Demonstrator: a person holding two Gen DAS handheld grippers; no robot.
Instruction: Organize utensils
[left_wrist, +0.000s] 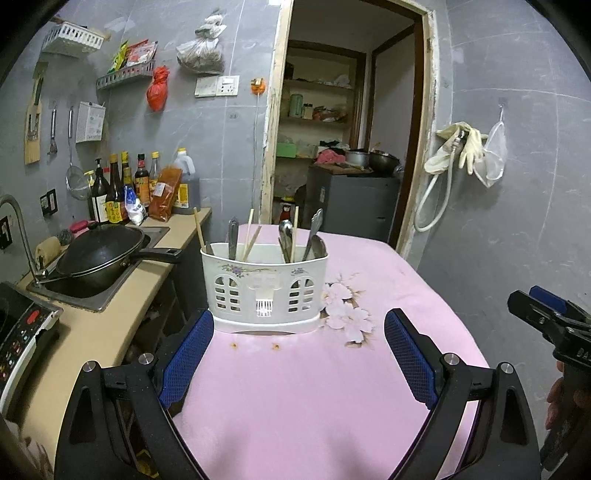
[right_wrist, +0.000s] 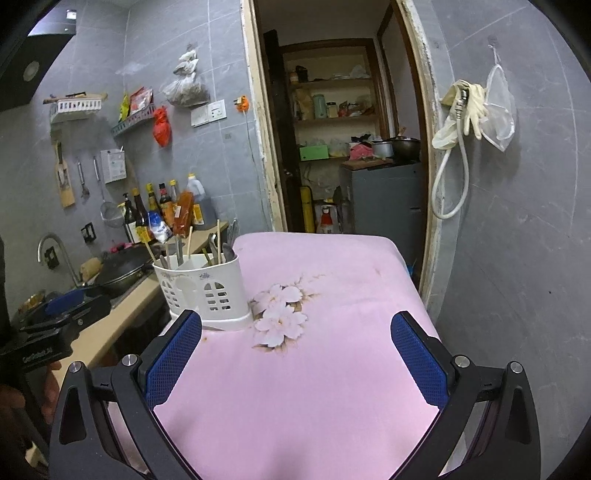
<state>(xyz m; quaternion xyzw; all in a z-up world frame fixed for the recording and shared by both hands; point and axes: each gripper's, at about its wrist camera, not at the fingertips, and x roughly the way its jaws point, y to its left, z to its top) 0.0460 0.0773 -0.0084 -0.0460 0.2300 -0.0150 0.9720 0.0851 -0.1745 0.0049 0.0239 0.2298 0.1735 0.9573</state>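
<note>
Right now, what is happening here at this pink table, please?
A person holds a tool in each hand above the pink table. Both the left tool and the right tool are open and hold nothing. The white utensil holder stands near the table's far left corner. Spoons and chopsticks already stand upright in it. No loose utensil lies on the cloth, so the sorting looks either finished or not yet begun.
</note>
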